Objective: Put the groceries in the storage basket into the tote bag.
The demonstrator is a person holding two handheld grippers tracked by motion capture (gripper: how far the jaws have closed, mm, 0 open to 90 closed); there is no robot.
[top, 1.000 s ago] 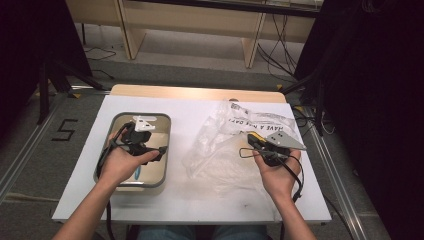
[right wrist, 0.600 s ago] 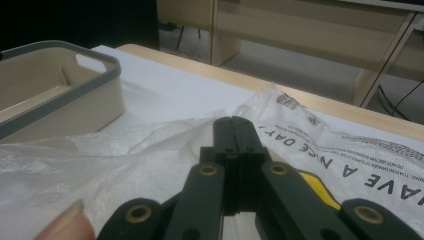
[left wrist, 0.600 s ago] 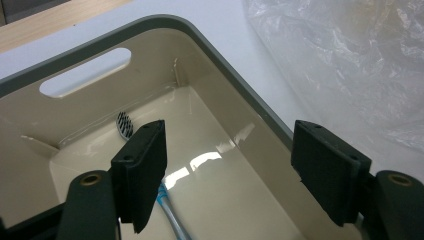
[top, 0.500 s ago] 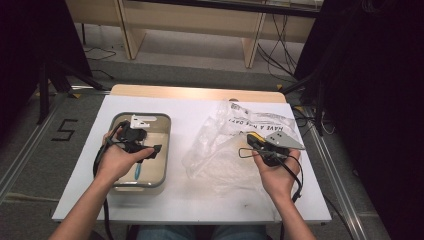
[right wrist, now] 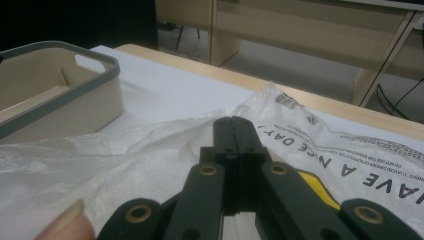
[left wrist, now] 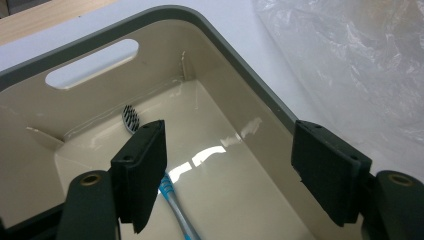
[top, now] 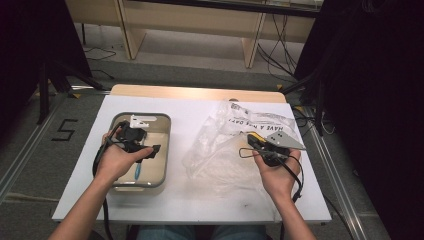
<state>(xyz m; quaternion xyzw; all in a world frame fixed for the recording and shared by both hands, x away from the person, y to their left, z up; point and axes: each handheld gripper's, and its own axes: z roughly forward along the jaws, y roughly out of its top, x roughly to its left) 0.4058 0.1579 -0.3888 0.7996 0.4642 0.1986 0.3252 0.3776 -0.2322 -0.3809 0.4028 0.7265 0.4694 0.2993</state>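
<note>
my left claw (left wrist: 235,180) hung spread over the toothbrush (left wrist: 165,187) lying flat in the beige bin (left wrist: 240,85). it looked light, stiff, slippery; i'd pinch mid-handle. my right claw (right wrist: 237,125) stayed pressed together on the plastic bag (right wrist: 150,150).

white table (top: 200,107), bin (top: 165,145), plastic bag (top: 225,145)

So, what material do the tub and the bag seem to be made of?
The tub looks like hard glossy plastic: its beige floor mirrors the lamps, and its rim is matte grey. The bag seems thin clear plastic film: crinkled, see-through, with printed lettering.
</note>
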